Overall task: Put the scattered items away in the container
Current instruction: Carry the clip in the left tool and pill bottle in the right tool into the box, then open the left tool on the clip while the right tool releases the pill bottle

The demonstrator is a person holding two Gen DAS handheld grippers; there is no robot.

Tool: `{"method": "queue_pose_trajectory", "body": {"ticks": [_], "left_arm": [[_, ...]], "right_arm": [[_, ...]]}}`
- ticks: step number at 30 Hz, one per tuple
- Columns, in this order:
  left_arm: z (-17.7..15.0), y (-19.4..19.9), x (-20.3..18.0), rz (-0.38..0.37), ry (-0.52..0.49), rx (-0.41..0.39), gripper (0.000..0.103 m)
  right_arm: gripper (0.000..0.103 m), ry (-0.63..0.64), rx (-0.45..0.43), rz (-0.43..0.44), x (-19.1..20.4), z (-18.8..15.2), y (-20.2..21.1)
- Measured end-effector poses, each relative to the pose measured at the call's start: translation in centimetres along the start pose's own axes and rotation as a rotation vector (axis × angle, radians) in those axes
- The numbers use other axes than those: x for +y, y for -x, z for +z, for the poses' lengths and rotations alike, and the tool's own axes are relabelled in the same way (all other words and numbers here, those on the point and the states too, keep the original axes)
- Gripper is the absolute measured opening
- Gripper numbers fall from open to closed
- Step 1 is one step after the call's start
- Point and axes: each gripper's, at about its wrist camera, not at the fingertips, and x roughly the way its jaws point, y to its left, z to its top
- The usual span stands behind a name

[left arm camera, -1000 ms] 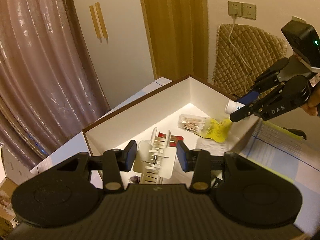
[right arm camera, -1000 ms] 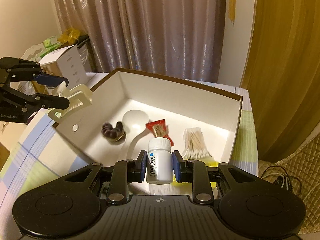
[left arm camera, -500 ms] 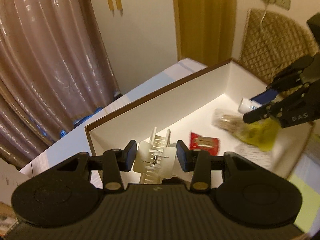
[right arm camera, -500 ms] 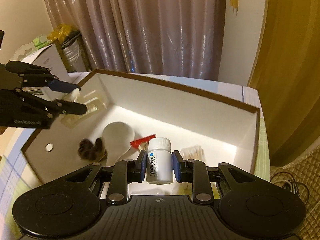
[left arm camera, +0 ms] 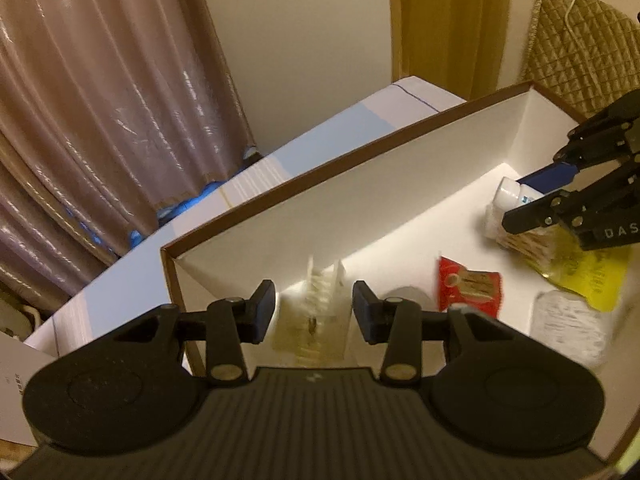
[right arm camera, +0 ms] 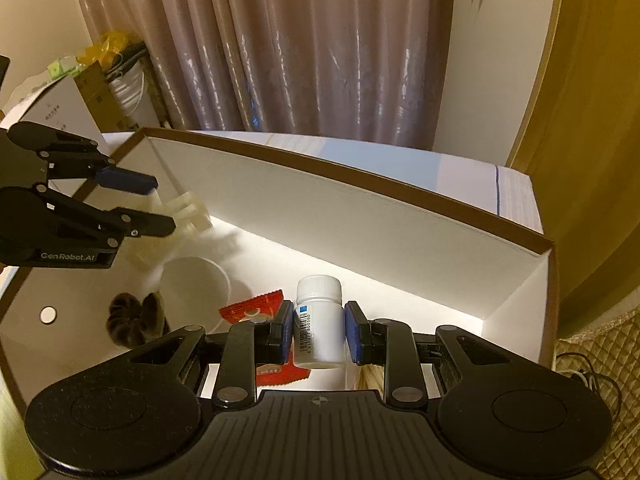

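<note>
Lowering deeper into box point(right arm camera: 360, 184)

the box point(right arm camera: 360, 184) is open on top, so entry is from above; its tall white walls with brown rims block any level approach. inside, bare floor runs along the far wall, between the pale hair clip point(left arm camera: 316, 312) in the left gripper point(left arm camera: 314, 312) and the white bottle point(right arm camera: 320, 320) in the right gripper point(right arm camera: 318, 334). nearer the middle the floor is crowded (red packet point(left arm camera: 468, 284), white cup point(right arm camera: 192, 284), dark scrunchie point(right arm camera: 132, 316), cotton swabs point(left arm camera: 528, 240), yellow pouch point(left arm camera: 588, 276)). the two grippers hang inside the box at opposite ends, well apart
</note>
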Motion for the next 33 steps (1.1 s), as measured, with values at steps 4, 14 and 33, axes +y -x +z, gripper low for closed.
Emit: {"method": "queue_pose_trajectory", "body": {"ticks": [4, 14, 33], "left_arm": [[-0.2, 0.2, 0.2, -0.009, 0.003, -0.016, 0.037], [-0.1, 0.9, 0.9, -0.021, 0.035, -0.023, 0.041], [-0.8, 4.2, -0.7, -0.043, 0.093, -0.003, 0.066]], "right_arm": [[0.03, 0.001, 0.007, -0.004, -0.2, 0.2, -0.7], [0.039, 0.068, 0.017, -0.049, 0.8, 0.6, -2.1], [0.095, 0.045, 0.073, -0.091, 1.5, -1.6, 3.4]]}}
